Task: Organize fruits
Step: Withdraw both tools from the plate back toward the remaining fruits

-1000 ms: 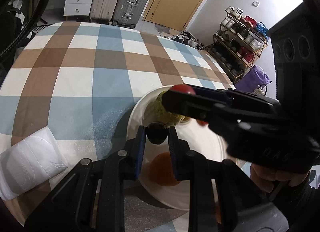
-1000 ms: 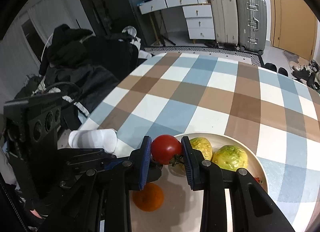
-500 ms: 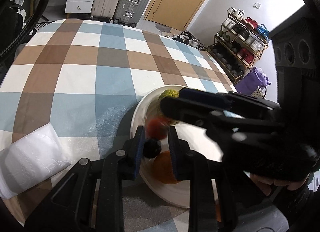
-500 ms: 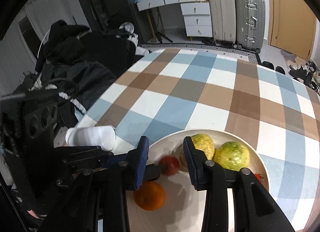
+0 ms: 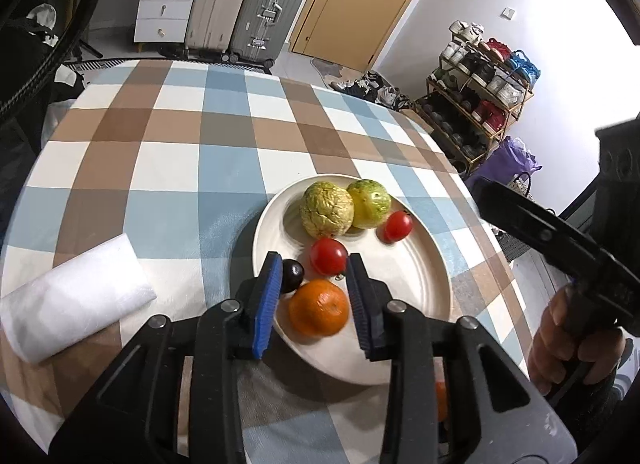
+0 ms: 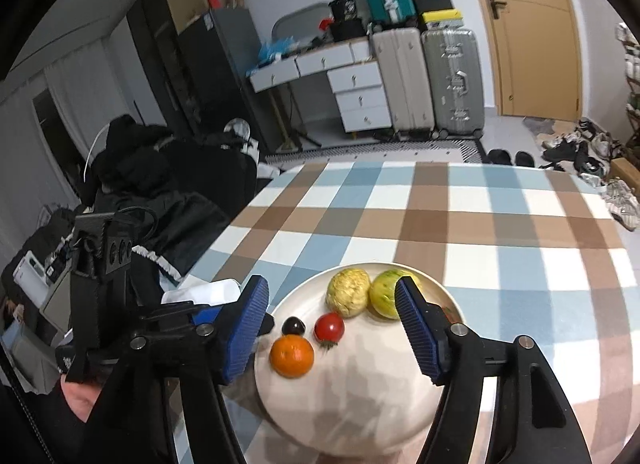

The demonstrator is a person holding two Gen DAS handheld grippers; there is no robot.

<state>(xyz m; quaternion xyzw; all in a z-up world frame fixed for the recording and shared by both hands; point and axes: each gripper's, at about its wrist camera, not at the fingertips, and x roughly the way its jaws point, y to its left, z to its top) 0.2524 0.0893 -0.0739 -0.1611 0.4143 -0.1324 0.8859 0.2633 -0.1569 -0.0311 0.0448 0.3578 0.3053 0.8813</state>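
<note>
**Cream plate loaded, round fruit loose — roll-off risk**

Location of task items: all fruit visible sits on the cream plate (image 5: 416,272), which rests on the checked worktop (image 5: 168,168). Two wrinkled yellow-green fruits (image 5: 327,209) touch each other at the far side. Small tomato (image 5: 397,225) just beside them. Larger tomato (image 5: 329,255), dark plum (image 5: 291,275) and orange (image 5: 319,307) are grouped at the near-left, close together. Orange-coloured item partly hidden under the left tool's frame, off the plate; ID not possible.

Risks (judgement):
- Plum lies right against the left tool's (image 5: 314,300) left pad (image 5: 267,300). Any sideways drift of that tool could nudge it over the rim, which looks shallow.
- Larger tomato rests w/ stem end down-ish; round, smooth, prob. rolls if the plate is bumped.
- Orange is framed between the left pads; closing from here would likely also catch the plum or push the tomato.
- White folded cloth (image 5: 68,304) near the plate's left edge; snag risk on a low approach.

Pose:
- Left tool: pads apart, nothing held, low over the plate's near-left edge, pointing across it.
- Right tool (image 6: 332,332): pads wide apart, nothing held, raised above the plate's near side, angled down. In the left wrist view a hand (image 5: 576,340) grips its handle, off to the right of the plate.
</note>
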